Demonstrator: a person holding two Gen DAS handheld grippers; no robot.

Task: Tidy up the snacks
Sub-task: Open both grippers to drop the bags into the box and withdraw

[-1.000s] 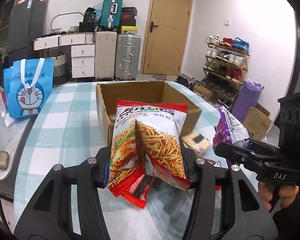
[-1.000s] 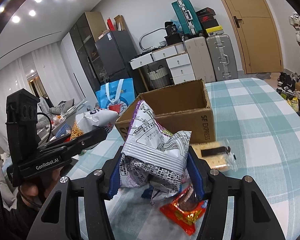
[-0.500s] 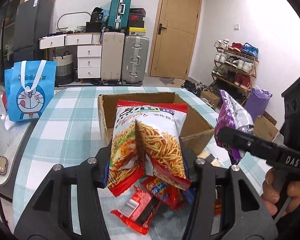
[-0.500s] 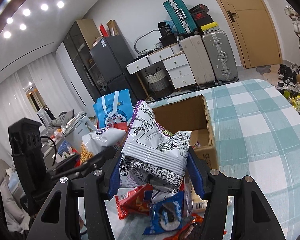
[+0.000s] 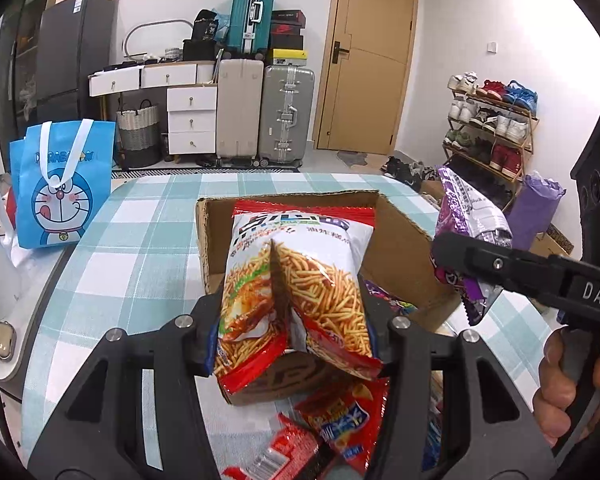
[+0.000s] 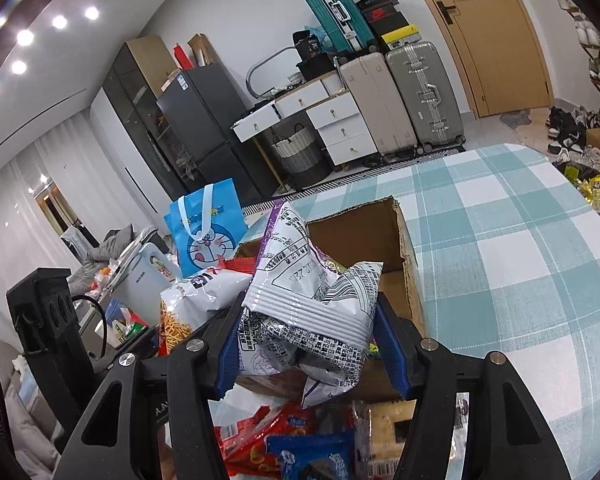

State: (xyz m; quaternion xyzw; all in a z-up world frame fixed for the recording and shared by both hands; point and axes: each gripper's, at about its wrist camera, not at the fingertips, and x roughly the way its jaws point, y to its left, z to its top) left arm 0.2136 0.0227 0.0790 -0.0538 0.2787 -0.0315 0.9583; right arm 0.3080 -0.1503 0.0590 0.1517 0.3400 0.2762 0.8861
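My left gripper (image 5: 296,336) is shut on a red-and-white bag of fried noodle sticks (image 5: 296,280), held up in front of an open cardboard box (image 5: 404,248) on the checked table. At the right of the left wrist view, the right gripper holds a purple-and-silver snack bag (image 5: 466,224) above the box's right wall. In the right wrist view my right gripper (image 6: 308,352) is shut on that purple-and-silver bag (image 6: 304,292), just before the box (image 6: 364,232). The noodle bag (image 6: 204,292) shows at its left. Loose snack packets (image 6: 296,444) lie beneath both grippers.
A blue cartoon tote bag (image 5: 62,188) stands at the table's far left edge. A white appliance (image 6: 144,280) sits left of the table. Suitcases (image 5: 286,112), drawers and a shoe rack (image 5: 492,120) line the room behind. The checked tablecloth (image 6: 520,248) stretches right of the box.
Both grippers have moved toward the box with their bags, so the box looms larger. The right gripper with the purple bag has risen in the left wrist view. More loose packets show below.
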